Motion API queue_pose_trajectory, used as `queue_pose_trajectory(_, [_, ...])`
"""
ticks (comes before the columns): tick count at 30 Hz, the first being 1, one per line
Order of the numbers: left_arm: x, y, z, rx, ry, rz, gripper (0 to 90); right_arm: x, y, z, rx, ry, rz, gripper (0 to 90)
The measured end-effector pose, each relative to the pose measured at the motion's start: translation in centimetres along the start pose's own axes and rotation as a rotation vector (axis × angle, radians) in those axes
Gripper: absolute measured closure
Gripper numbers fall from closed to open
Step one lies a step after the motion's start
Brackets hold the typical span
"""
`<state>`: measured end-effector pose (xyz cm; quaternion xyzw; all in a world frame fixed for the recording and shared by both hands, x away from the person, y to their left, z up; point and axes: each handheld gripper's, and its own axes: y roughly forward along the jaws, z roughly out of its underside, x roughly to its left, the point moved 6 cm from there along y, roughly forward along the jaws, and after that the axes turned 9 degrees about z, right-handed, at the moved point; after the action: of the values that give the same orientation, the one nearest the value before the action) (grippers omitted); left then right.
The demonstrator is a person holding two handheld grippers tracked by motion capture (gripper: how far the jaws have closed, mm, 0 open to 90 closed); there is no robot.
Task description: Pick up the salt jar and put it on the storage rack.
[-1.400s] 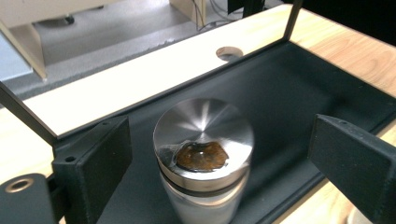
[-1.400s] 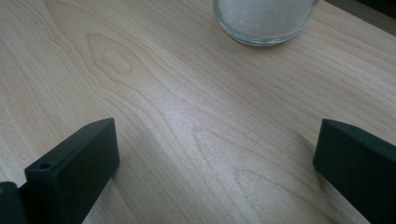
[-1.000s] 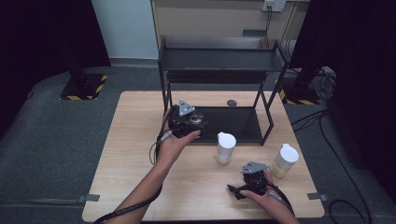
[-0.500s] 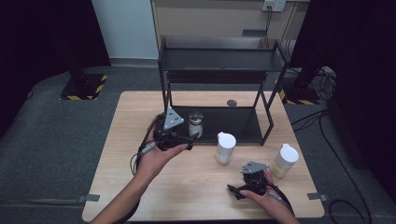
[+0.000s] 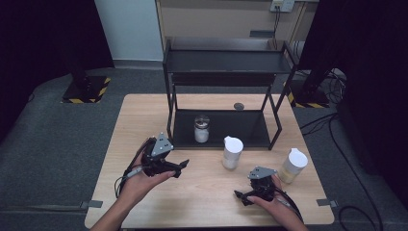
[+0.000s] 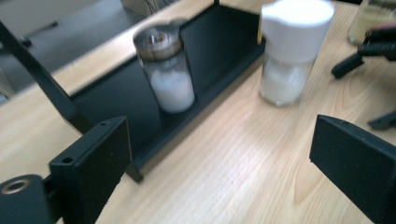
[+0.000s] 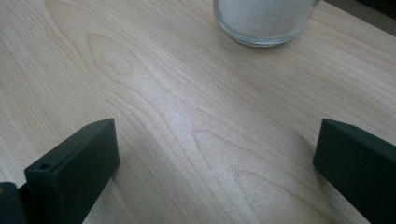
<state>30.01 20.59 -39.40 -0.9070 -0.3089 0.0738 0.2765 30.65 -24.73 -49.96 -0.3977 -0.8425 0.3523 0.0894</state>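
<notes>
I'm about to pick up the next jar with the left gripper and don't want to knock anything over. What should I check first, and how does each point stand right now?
1. Shaker upright on the rack's bottom shelf: ok.
2. Left gripper empty, jaws wide after just opening: ok.
3. Left gripper clear of the shaker and rack: ok.
4. White-lid jar upright on the table, just in front of the rack: ok.
5. Right gripper open, empty, away from the white-lid jar: ok.
6. Yellow jar steady beside the right hand: upright, but contact with the hand cannot be told.
</notes>
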Motion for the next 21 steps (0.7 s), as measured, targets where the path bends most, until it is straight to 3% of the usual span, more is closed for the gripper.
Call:
queue_pose_trajectory(12, [0.3, 3.1, 3.5, 0.089, -0.017, 0.055, 3.2, 0.0, 0.0, 0.0, 0.0, 0.0, 0.0, 0.8])
queue_pose_trajectory(18, [0.4, 4.0, 5.3, 0.091, -0.059, 0.064, 3.3, 0.0, 0.0, 0.0, 0.0, 0.0, 0.0, 0.8])
queue_pose_trajectory(21, [0.5, 4.2, 5.9, 0.1, -0.055, 0.053, 3.4, 0.0, 0.0, 0.0, 0.0, 0.0, 0.0, 0.8])
